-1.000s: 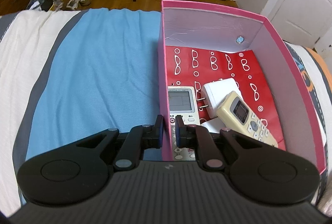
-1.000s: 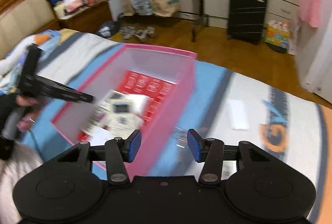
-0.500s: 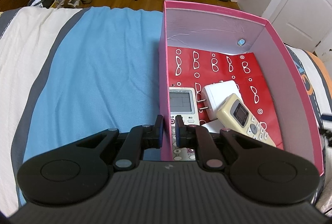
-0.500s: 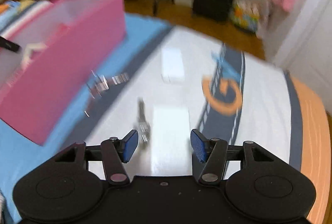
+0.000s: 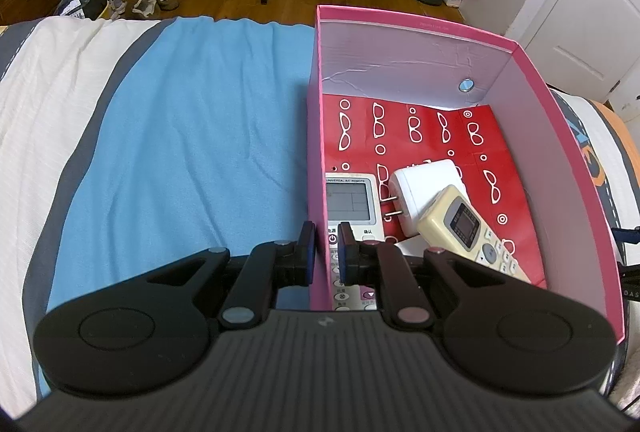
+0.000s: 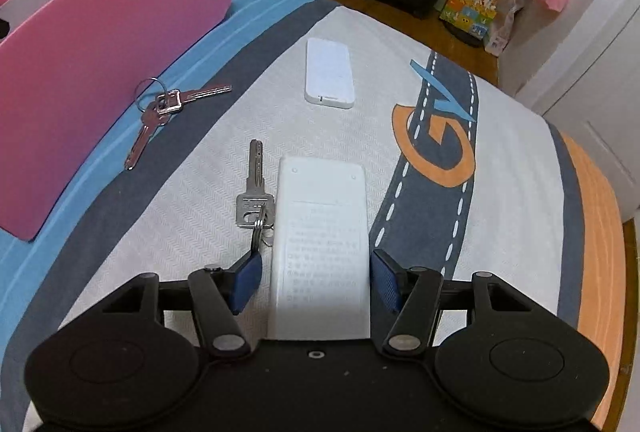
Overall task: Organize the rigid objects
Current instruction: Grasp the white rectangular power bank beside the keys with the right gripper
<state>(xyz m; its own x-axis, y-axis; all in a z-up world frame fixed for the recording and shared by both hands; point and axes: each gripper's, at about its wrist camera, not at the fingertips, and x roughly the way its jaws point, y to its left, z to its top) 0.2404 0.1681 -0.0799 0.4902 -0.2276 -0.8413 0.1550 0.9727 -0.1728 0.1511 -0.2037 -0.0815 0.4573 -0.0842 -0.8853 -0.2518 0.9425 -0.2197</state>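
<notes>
Right wrist view showed the bed cover (image 6: 500,216) spread wide, with the pink box (image 6: 104,44) standing at ten o'clock, well apart from the tongs; lay flat on the cover, straight ahead at twelve o'clock, a white slab-shaped device (image 6: 324,232), back side up, with its long axis running along the pointing line of the right gripper (image 6: 316,282); reached already in between the two blue pads at its near end, so nearer by far to the right hand than to the left; stood a little clear of both long edges, jaws about half spread and opening, pressing on nothing; called, by my judgement, only for a squeeze across the short width, since axis and tongs already agreed.

Lay farther off at twelve o'clock a smaller white remote (image 6: 329,76), lengthwise too; just beside the slab's left edge, at eleven o'clock, a single key (image 6: 255,188), its ring touching or nearly touching the left pad, so at some risk of being caught; at ten o'clock, near the box wall, a bunch of keys (image 6: 160,112).

Left wrist view showed the left gripper (image 5: 325,252) nearly closed, pinching the near left wall of the box; inside, at one o'clock, a grey remote (image 5: 350,200), a white plug adapter (image 5: 424,188) and a cream remote (image 5: 468,232).
</notes>
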